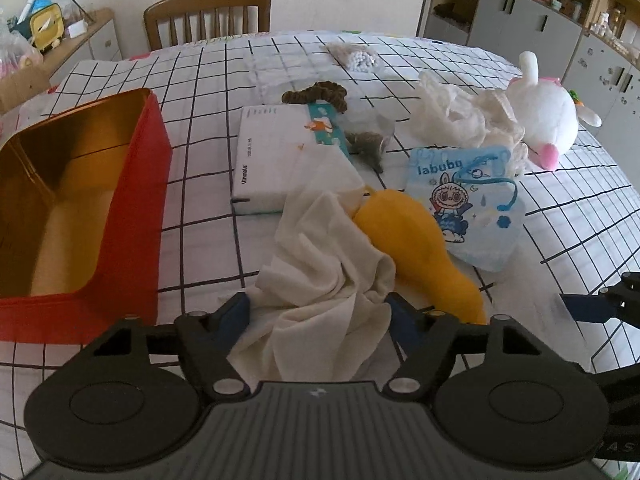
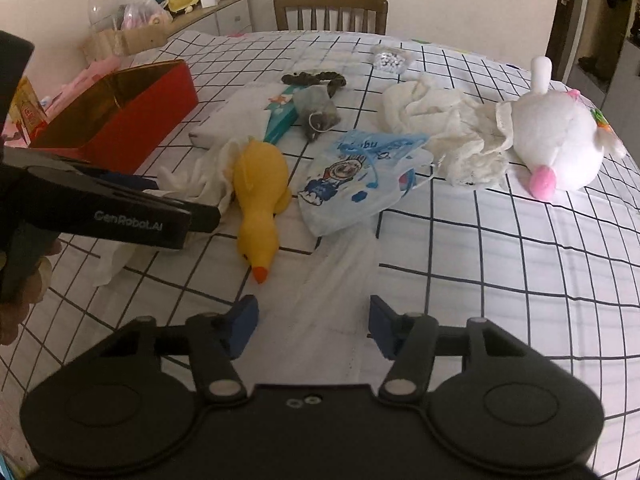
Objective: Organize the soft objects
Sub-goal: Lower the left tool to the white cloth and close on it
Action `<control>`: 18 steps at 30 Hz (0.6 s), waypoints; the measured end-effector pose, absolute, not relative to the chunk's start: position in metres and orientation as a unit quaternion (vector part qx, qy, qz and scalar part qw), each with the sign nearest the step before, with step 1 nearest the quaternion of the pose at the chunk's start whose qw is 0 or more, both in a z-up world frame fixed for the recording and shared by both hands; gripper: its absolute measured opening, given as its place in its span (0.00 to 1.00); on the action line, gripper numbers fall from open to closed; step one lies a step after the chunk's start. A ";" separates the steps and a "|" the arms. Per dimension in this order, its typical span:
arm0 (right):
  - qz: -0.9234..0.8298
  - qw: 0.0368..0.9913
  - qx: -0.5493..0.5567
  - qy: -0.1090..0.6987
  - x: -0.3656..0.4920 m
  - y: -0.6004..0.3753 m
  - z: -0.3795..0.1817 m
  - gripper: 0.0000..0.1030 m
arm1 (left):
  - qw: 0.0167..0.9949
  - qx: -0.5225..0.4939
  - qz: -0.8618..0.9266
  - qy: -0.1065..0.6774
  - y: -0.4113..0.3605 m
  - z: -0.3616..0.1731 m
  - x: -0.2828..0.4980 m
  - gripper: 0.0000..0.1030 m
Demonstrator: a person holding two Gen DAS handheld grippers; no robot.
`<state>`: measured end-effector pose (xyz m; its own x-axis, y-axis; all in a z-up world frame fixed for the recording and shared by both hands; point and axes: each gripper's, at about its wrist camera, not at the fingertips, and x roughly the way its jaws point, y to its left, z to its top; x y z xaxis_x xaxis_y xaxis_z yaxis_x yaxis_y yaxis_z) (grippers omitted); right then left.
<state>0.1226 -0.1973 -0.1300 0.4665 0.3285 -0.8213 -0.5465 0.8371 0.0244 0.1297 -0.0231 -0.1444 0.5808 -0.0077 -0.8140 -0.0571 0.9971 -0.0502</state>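
From my left wrist view, the left claw (image 1: pixel 318 312) straddles the crumpled cream cloth (image 1: pixel 324 264), jaws part-way in, with no firm pinch that I can see. The red tin (image 1: pixel 132 200), gold inside, sits empty, so sorting has barely begun.

From my right wrist view, the right claw (image 2: pixel 312 322) stands half open over bare counter (image 2: pixel 500 264), holding nothing. The smooth yellow rubber duck (image 2: pixel 260 200), glossy printed pouch (image 2: pixel 360 184) and fluffy white plush (image 2: pixel 556 140) lie loose.
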 end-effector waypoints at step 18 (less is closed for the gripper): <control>0.234 0.875 -0.104 0.411 0.107 -0.211 -0.110 0.07 | 0.898 -0.024 0.011 0.440 -0.018 -0.133 0.119 0.14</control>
